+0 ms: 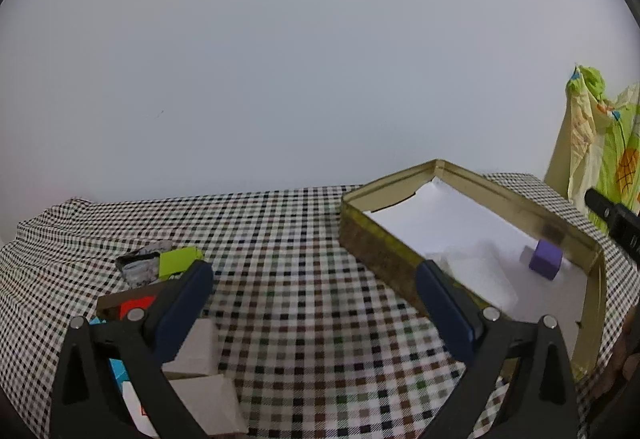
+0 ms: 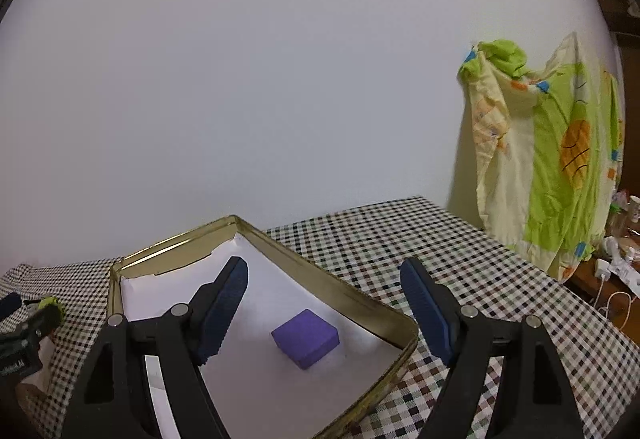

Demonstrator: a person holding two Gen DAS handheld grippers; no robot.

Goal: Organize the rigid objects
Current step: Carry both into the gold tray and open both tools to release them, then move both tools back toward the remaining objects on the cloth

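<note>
Stowed in tin point(image 2: 394, 309): purple block point(image 2: 306, 338), white block point(image 1: 478, 273). Remaining on surface point(image 1: 304, 279): assorted boxes point(image 1: 196, 349). Left gripper point(image 1: 314, 291), right gripper point(image 2: 324, 295): fingers spread wide, empty.

The white block point(image 1: 480, 271) inside the tin point(image 1: 384, 255) was smeared by blur, its edges lost against the paper lining. At eight o'clock in the left wrist view, black gripper arms covered much of the pale boxes point(image 1: 200, 351) and the red-and-blue cartons point(image 1: 136, 305). The other gripper's body point(image 1: 616, 223) was cut off at three o'clock. Small clutter point(image 2: 624, 235) at three o'clock in the right wrist view was too tiny to name.
</note>
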